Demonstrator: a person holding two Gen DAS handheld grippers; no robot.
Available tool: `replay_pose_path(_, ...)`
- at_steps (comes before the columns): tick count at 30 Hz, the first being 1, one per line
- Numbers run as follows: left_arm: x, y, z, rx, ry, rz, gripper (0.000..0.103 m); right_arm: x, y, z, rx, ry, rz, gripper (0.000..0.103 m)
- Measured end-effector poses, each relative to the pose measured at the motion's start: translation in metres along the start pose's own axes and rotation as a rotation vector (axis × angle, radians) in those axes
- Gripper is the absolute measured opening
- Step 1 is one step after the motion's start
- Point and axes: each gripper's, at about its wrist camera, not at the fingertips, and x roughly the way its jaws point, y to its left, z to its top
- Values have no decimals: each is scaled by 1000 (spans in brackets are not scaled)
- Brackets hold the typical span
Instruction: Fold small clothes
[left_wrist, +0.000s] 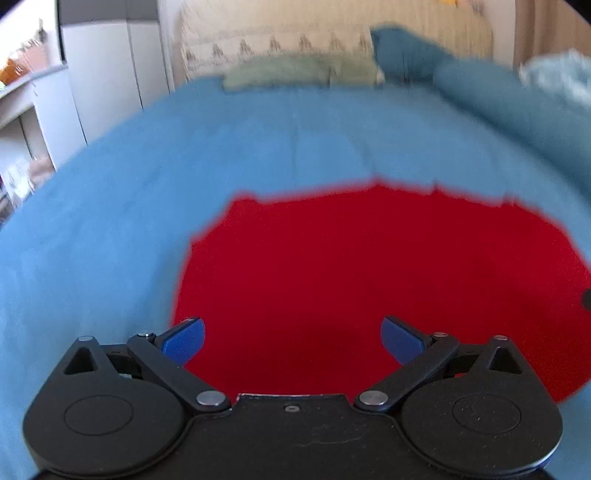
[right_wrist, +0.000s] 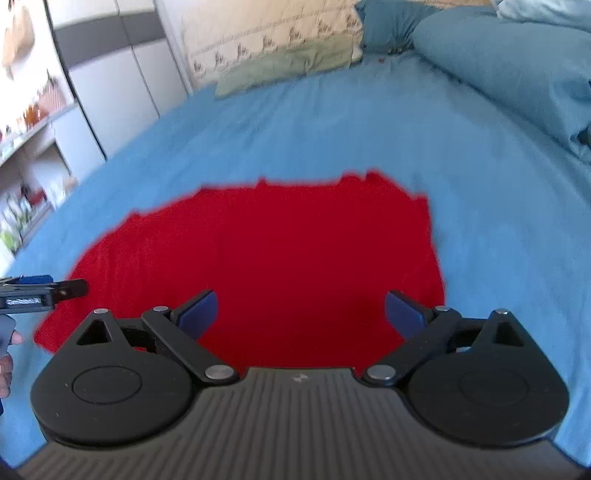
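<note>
A red cloth (left_wrist: 369, 273) lies flat on the blue bedsheet (left_wrist: 110, 206), its far edge ragged. My left gripper (left_wrist: 291, 339) hovers over the cloth's near left part, jaws wide open, nothing between its blue pads (left_wrist: 184, 339). In the right wrist view the same red cloth (right_wrist: 258, 258) spreads below my right gripper (right_wrist: 301, 317), which stands open over the cloth's near right part with nothing between its blue pads (right_wrist: 197, 314). The left gripper's tip (right_wrist: 48, 290) shows at the left edge there, beside the cloth's left corner.
A green pillow (left_wrist: 299, 72) and a patterned headboard (left_wrist: 273, 44) lie at the far end of the bed. Bunched blue bedding (right_wrist: 509, 70) rises at the right. White cupboards (left_wrist: 103, 70) and shelves (right_wrist: 29, 147) stand to the left. A hand (right_wrist: 5, 365) shows at the left edge.
</note>
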Motion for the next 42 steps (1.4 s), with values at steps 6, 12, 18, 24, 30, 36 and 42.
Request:
replay_pose_path(6,14,8,-7,-21,84,-36,103,18,-14,-20,99,43,-22,103)
replay_pose_path(12,9,3,17,30,50,-29,103,8,-8,-9,67,63,-49,103)
replay_pose_path(18,-10,-25,35,106,-10,-69,103,-22,-33,-5,175,106,-83,103)
replay_pose_path(24,-9,-55,28,119,26,-109,103,-36,-58,-24,268,164,-92,103)
replay_pose_path(30,-8,-69,24,142,36,-135,103,-37,-68,-32,269,183,-69,103)
replay_pose_path(36,1,-61,25,135,60,-137,103,-21,-66,-20,235,141,-117,103)
replay_pose_path(42,13,-53,22,113,78,-127,103,-20,-87,-13,285,109,-92,103)
